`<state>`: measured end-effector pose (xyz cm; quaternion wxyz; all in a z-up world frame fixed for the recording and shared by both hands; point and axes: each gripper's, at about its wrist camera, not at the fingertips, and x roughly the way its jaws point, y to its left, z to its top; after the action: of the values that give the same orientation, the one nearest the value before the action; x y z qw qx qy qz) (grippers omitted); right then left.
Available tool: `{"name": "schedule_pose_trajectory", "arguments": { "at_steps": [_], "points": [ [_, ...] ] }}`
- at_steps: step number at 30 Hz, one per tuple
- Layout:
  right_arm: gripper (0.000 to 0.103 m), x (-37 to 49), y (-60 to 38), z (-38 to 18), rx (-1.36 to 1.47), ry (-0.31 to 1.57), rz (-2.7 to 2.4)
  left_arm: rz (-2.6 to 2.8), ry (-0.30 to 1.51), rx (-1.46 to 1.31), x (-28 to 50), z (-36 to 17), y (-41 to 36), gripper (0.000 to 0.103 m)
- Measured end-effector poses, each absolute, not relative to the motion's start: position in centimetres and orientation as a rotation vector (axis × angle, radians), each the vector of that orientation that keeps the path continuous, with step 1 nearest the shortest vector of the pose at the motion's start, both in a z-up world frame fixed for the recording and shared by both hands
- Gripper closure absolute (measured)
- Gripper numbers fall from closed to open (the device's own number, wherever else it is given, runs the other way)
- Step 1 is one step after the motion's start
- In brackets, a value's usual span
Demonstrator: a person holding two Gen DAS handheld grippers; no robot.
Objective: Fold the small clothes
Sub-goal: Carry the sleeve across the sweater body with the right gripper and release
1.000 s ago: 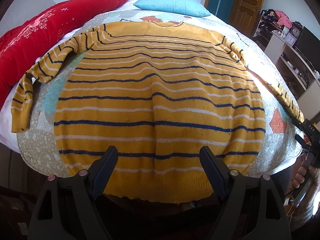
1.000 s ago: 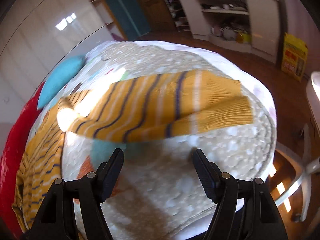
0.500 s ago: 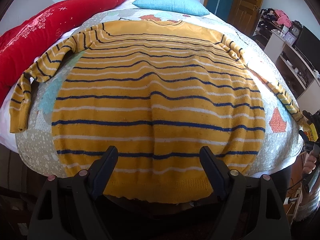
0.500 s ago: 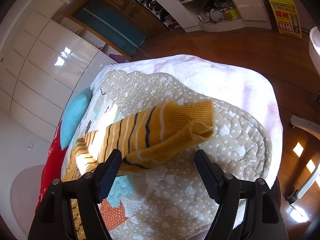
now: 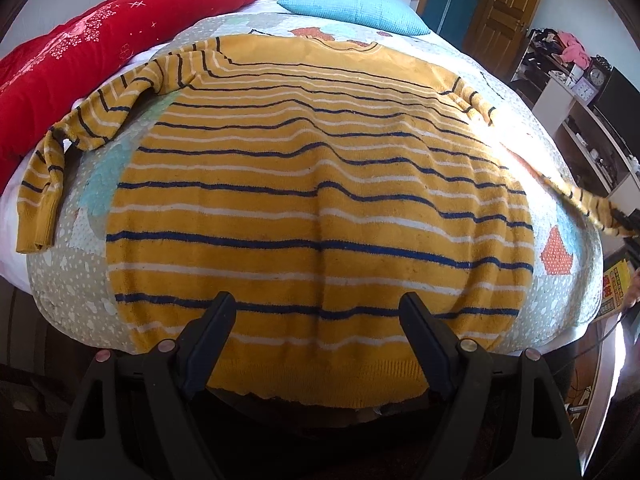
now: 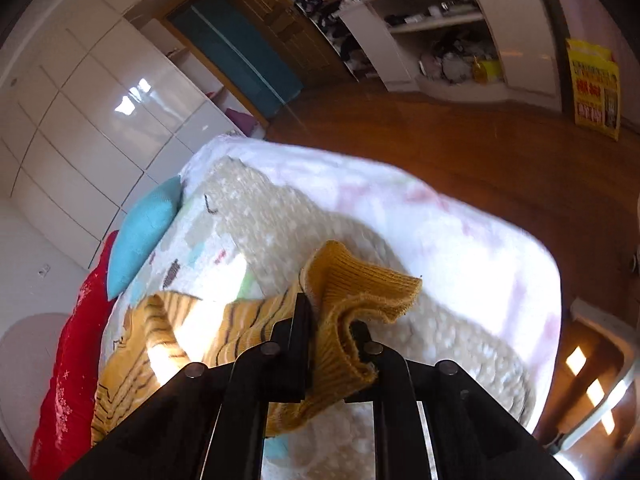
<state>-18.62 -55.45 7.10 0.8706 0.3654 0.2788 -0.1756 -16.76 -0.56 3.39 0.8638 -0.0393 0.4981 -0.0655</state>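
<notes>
Left wrist view: the striped sweater (image 5: 320, 208) lay spread flat, back up, on the quilted bedspread (image 5: 72, 304), hem toward the camera, collar toward the blue pillow (image 5: 352, 8). The body showed no fold. The left sleeve (image 5: 80, 132) trailed off toward the red pillow (image 5: 60, 64), bent and unfolded. The left gripper (image 5: 316, 340) hovered above the hem, jaws wide apart, nothing between them, touching no cloth as far as could be told. At the right edge the right sleeve (image 5: 584, 200) stretched out, lifted off the bed. Right wrist view: the right gripper (image 6: 332, 332) had just closed its jaws and was clenched on the ribbed cuff (image 6: 360, 292) of that sleeve, with the cuff bunched between the pads and raised clear of the bedspread. Judgement: folding had barely begun; only the first sleeve was grasped. Left to do, probably: lay this sleeve across the body, do the other likewise, then fold the body.
</notes>
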Motion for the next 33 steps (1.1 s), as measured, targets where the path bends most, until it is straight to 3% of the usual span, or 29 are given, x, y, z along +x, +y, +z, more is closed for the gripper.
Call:
{"name": "schedule_pose_trajectory", "arguments": {
  "at_steps": [5, 11, 25, 33],
  "points": [
    [0.092, -15.2, -57.4, 15.7, 0.617, 0.457, -0.419, -0.142, 1.015, -0.133, -16.9, 4.0, 0.7, 0.020],
    [0.092, -6.5, -50.3, 19.1, 0.467, 0.549, -0.276, -0.058, 0.935, -0.205, -17.1, 5.1, 5.2, 0.020],
    [0.092, 12.6, -11.5, 11.7, 0.226, 0.851, 0.322, 0.048, 0.921, -0.355, -19.0, 1.4, 14.4, 0.020],
    [0.092, 15.9, -0.8, 5.4, 0.082, 0.950, 0.344, 0.051, 0.917, -0.393, -19.3, 0.4, 16.2, 0.020]
  ]
}}
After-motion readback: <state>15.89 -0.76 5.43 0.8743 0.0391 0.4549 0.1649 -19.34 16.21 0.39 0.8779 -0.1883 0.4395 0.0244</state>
